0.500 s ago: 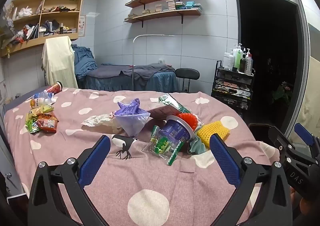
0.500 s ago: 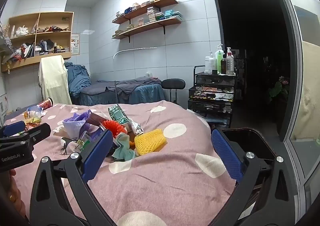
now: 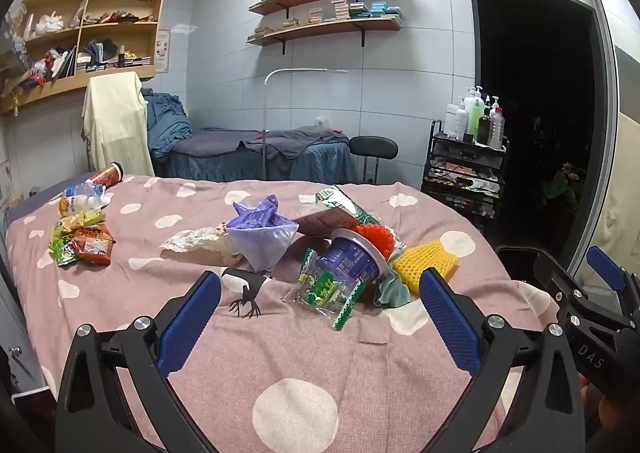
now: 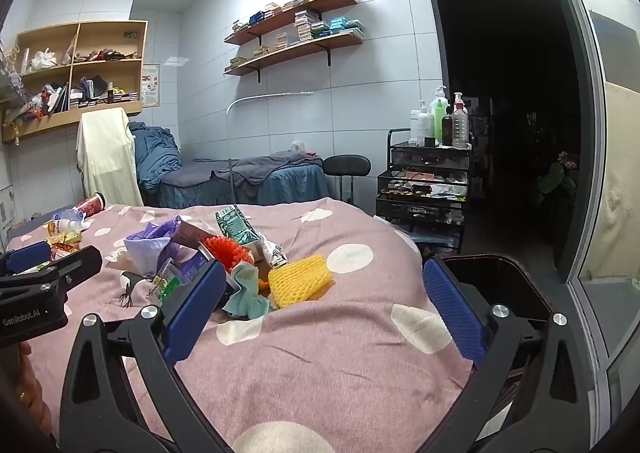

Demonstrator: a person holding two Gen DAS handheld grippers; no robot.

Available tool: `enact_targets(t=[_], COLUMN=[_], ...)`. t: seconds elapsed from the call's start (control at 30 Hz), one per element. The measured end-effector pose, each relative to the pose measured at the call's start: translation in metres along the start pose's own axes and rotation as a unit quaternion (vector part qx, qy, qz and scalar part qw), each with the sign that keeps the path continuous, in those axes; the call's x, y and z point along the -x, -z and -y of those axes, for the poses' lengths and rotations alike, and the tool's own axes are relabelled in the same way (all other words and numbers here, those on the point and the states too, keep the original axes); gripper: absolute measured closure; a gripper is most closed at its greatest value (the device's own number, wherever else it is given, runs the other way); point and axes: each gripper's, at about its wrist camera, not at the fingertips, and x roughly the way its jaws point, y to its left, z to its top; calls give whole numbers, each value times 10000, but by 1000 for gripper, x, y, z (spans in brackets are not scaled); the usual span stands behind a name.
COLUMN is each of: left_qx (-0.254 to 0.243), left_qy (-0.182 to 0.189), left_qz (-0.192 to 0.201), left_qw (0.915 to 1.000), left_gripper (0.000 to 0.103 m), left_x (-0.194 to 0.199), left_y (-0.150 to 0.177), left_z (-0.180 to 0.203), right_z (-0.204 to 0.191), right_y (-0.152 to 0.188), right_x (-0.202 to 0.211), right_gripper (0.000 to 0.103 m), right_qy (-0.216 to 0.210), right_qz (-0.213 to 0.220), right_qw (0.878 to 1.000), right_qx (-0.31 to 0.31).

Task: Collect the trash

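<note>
While both tools are hovering low over the pink spotted bedspread, the left gripper is tipping slightly downward with its jaws spread wide and empty, and the right gripper is doing likewise, nothing between its blue pads. The trash pile is lying mid-bed ahead: one purple cup, one yellow foam net, one purple bag. Only the left view is showing the snack packets fully; only the right is revealing the black bin beside the bed.
</note>
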Motion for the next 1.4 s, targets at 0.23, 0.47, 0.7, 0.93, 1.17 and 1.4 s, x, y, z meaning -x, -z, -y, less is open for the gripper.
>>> enact_targets(t=[0.23,0.47,0.7,0.93,1.17,1.4], left_qx=[3,-4,-30,-30,-27,-24], left_qy=[10,14,51,52,50,55], left_qz=[-6,-28,-71,-72,-74,-84], left_qw=[10000,10000,10000,10000,10000,9999], left_gripper=[5,5,5,5,5,5], left_x=[-3,-7,-9,-10,-10,-10], left_y=[4,7,9,9,9,9], left_z=[0,4,6,6,7,7], right_z=[1,1,0,0,0,0], right_y=[2,3,9,10,9,9], right_x=[-3,-5,-9,-9,-9,-10], right_gripper=[5,5,5,5,5,5], right_qy=[2,4,15,14,12,15], right_qz=[-18,-38,-59,-73,-82,-83], right_qw=[10000,10000,10000,10000,10000,10000], right_qx=[-1,8,-8,-9,-12,-14])
